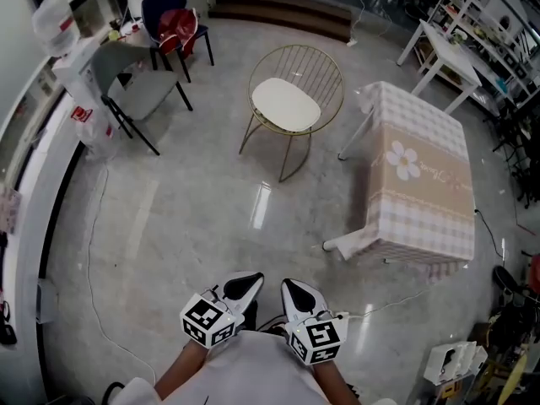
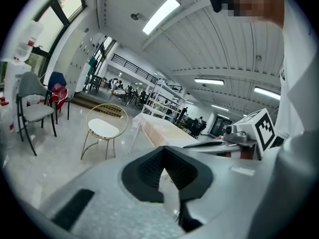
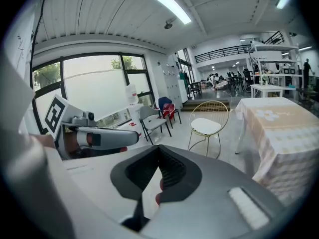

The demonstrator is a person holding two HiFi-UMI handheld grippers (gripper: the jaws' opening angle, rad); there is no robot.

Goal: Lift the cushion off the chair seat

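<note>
A cream cushion [image 1: 285, 105] lies on the seat of a gold wire chair [image 1: 314, 62] across the floor from me; the cushion [image 2: 103, 128] and the chair [image 3: 213, 108] show small in both gripper views. My left gripper [image 1: 251, 280] and right gripper [image 1: 289, 284] are held close together near my body at the bottom of the head view, far from the chair. Both are shut with nothing between the jaws. In the left gripper view the left gripper [image 2: 164, 155] points toward the chair, as does the right gripper [image 3: 158, 148] in its own view.
A table [image 1: 422, 184] under a checked cloth with a flower print stands right of the chair. A grey folding chair [image 1: 135, 83] and a blue chair with a red bag [image 1: 175, 22] stand at the left. Cables [image 1: 94, 251] run over the polished floor.
</note>
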